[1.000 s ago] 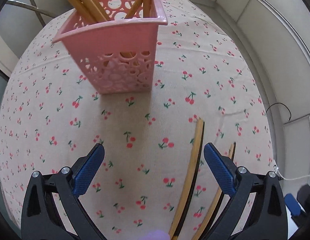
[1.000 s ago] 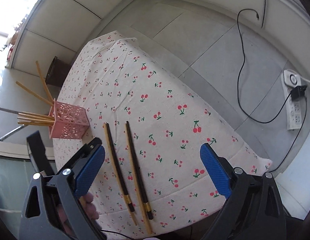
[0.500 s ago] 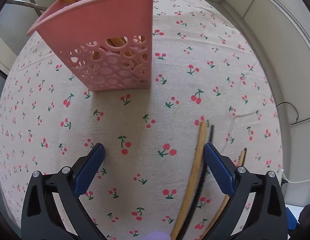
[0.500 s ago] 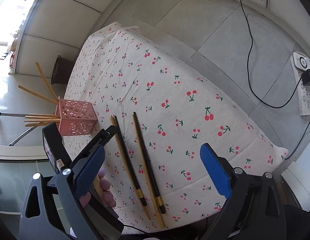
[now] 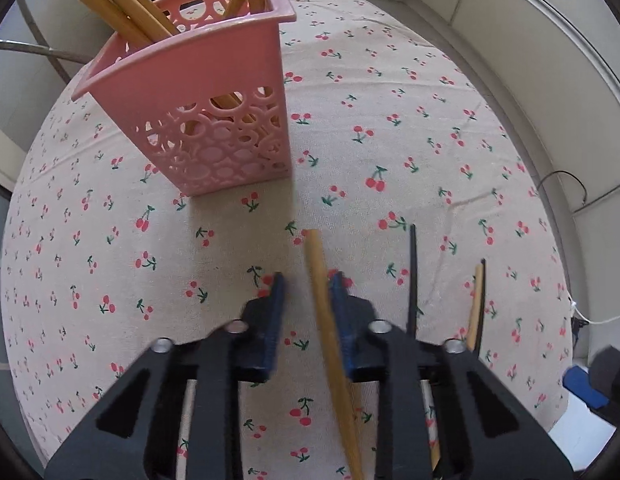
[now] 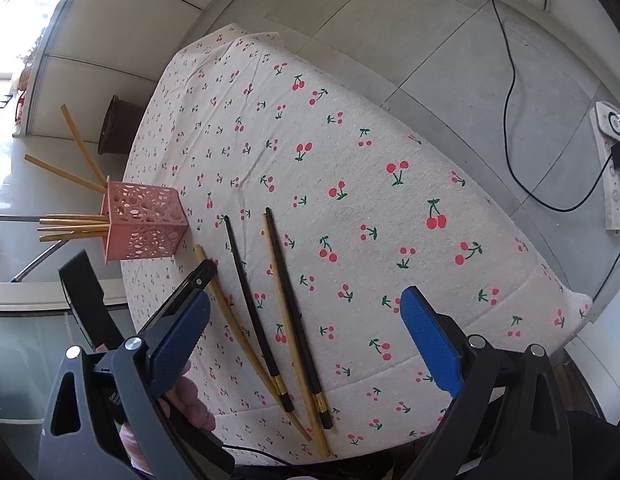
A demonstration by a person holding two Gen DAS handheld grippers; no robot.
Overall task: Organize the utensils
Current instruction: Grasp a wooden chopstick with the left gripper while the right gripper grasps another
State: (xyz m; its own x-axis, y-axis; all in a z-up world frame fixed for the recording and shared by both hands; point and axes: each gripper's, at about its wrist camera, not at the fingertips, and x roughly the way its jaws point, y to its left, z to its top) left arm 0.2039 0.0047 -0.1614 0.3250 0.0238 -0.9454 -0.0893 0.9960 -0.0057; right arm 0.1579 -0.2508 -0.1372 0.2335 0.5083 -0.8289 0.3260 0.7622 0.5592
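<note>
- Since the task is to gather loose utensils into one place, the left gripper (image 5: 305, 288) sits low over the tablecloth (image 5: 390, 120) with its jaws drawn narrow around a light wooden chopstick (image 5: 322, 304); motion blur leaves me unable to tell whether both pads already press on it.
- That chopstick lies near the table's front edge, pointing toward the pink basket (image 5: 213, 120), which stands nearer the left edge, so a lift and short carry looks like the next move.
- Several tan sticks lean out of the basket's open top, which I take as the sorting target.
- Three more chopsticks lie just beside the gripped one: a dark chopstick (image 6: 253, 312) and a close-lying pair (image 6: 293, 320), one tan, one dark, all roughly parallel.
- Held above the front edge, well off the cloth, the right gripper (image 6: 305, 336) has its jaws wide and empty, probably waiting its turn.
- Slim and smooth, the light chopstick may slip or pivot if pinched off-centre.
</note>
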